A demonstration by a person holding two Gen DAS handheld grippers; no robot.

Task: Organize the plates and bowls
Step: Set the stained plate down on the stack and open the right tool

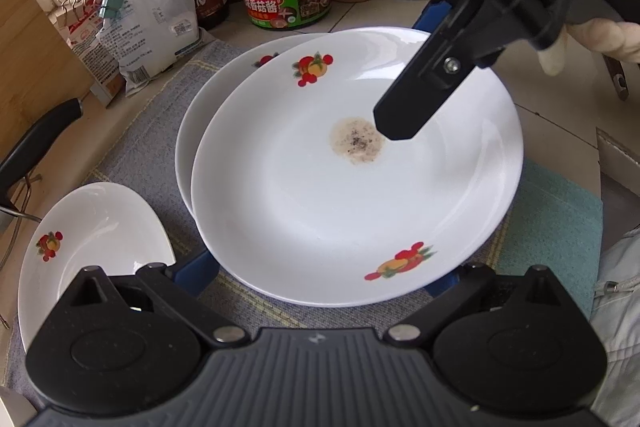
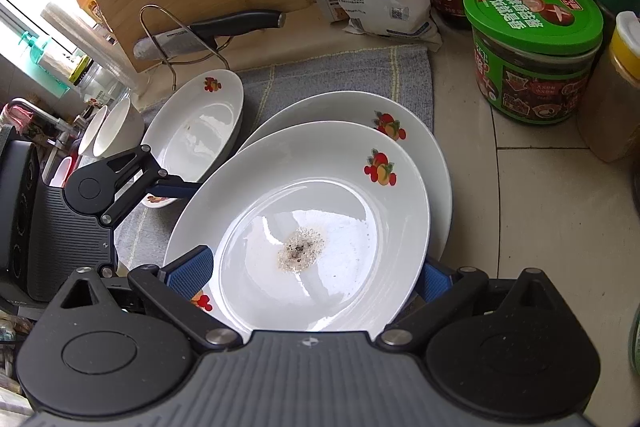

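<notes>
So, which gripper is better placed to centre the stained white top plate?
Likely the right gripper: its open fingers straddle the rim of the stained white top plate, one inside, one outside. The left gripper has both fingers low beside the near rim.

A white plate [image 1: 340, 195] with fruit prints and a brownish speckled stain at its middle lies stacked on a second plate [image 1: 208, 99], on a grey mat [image 1: 160, 131]. The left gripper [image 1: 320, 279] straddles its near rim, fingers wide apart. The right gripper [image 1: 400, 119] reaches over the plate from its far right; a smaller dish [image 1: 92, 227] sits left of it
</notes>
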